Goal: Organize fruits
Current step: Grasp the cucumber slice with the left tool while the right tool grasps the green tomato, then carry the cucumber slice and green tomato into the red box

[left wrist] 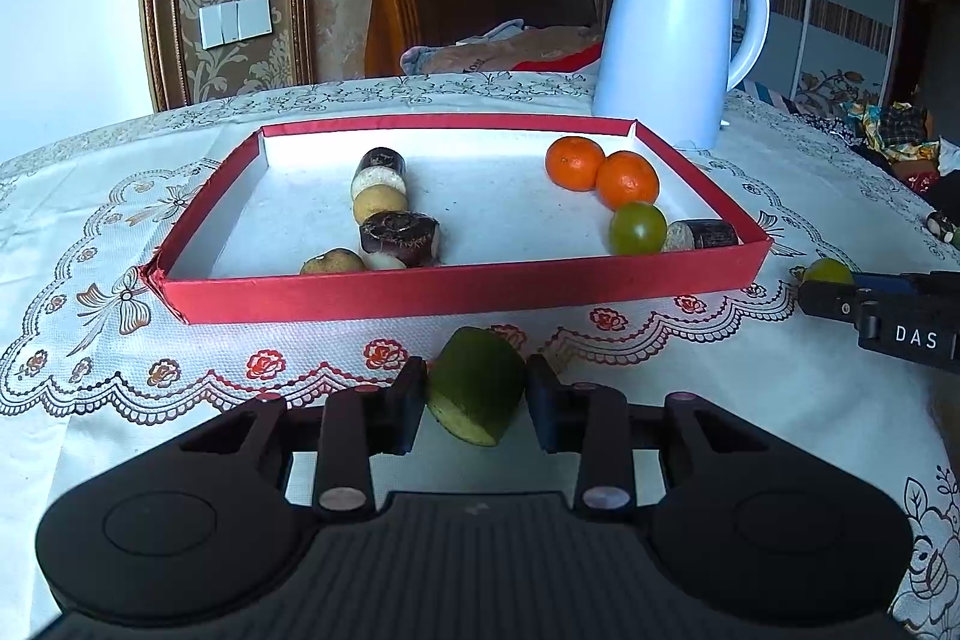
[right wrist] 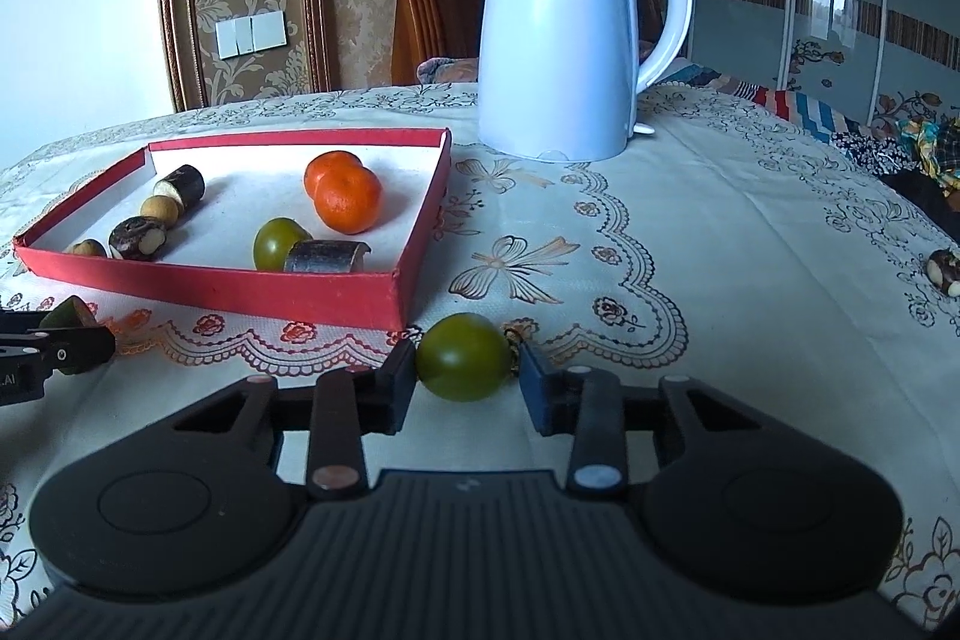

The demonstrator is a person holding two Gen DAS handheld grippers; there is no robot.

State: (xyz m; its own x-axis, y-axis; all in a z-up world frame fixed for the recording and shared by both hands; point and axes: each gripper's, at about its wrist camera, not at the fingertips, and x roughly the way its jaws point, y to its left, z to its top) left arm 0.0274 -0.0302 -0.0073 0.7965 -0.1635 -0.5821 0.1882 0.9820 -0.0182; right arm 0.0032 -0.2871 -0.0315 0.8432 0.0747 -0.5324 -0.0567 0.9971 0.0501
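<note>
My left claw [left wrist: 477, 388] is clamping a cut green fruit piece [left wrist: 477, 385], my right claw [right wrist: 468, 370] a round green fruit [right wrist: 462, 365]; lifting fast may be letting the round one roll out.

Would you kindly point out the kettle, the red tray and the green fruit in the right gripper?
kettle [right wrist: 552, 40]: right wrist view, middle of its body.
red tray [right wrist: 240, 289]: right wrist view, near wall.
green fruit [right wrist: 462, 358]: right wrist view, middle of its skin.
</note>
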